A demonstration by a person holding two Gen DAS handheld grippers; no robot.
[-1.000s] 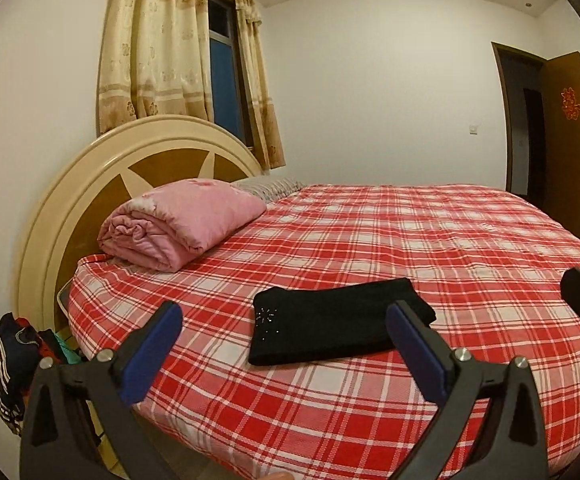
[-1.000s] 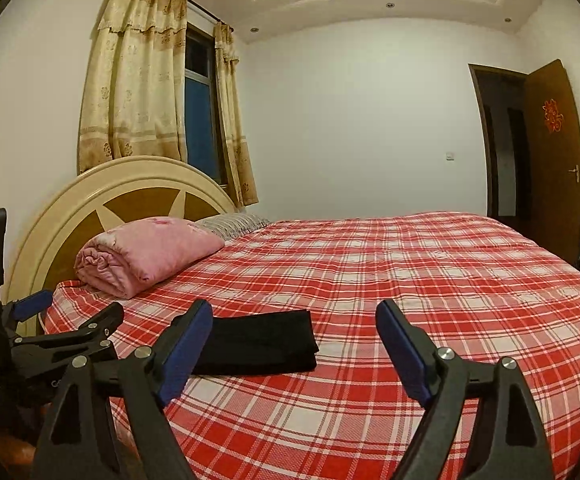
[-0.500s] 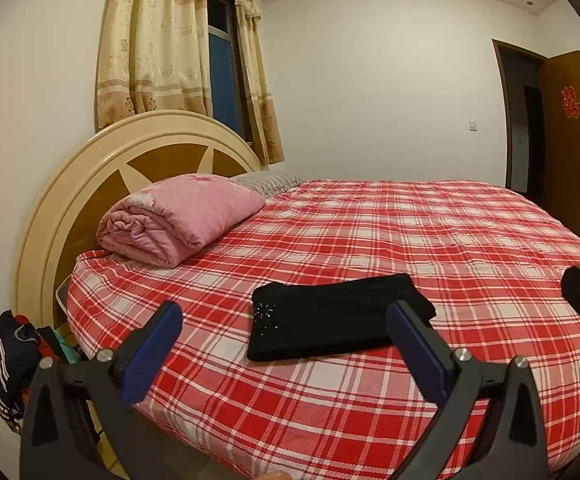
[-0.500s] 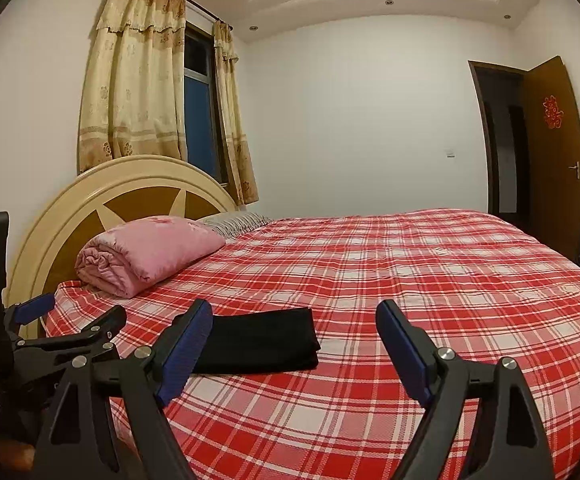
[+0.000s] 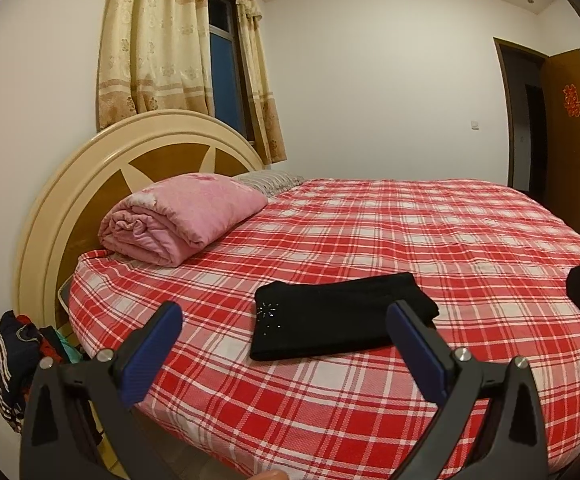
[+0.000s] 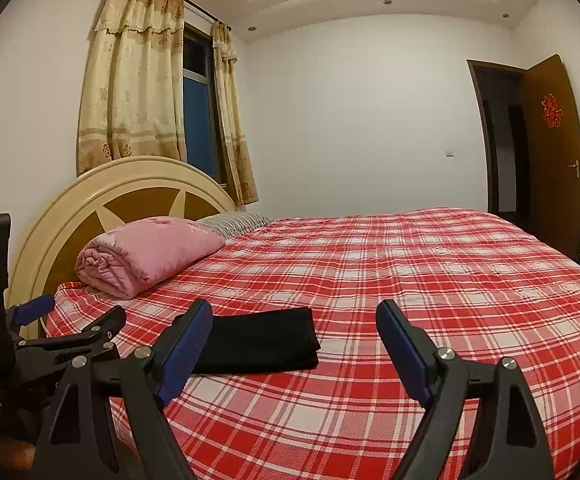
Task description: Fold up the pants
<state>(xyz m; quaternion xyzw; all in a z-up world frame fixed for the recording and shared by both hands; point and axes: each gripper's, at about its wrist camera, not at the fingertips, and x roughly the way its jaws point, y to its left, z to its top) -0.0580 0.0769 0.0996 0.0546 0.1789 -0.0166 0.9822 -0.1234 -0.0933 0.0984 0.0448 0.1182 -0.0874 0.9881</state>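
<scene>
Hovering wide open and holding nothing, the left hand-held gripper (image 5: pixel 282 326) is sitting just short of the black pants (image 5: pixel 342 316), already folded into a compact bundle lying crosswise on the bed (image 5: pixel 470 248); the right hand-held gripper (image 6: pixel 294 332), also open and empty, is looking slightly farther off to their right.

The big bed (image 5: pixel 370 248) has a red and white checked sheet. The black pants (image 5: pixel 330 320) lie folded flat on it, near the front edge. A rolled pink blanket (image 5: pixel 182 216) sits by the round headboard (image 5: pixel 90 168), with a striped pillow (image 5: pixel 270 180) just behind it.
</scene>
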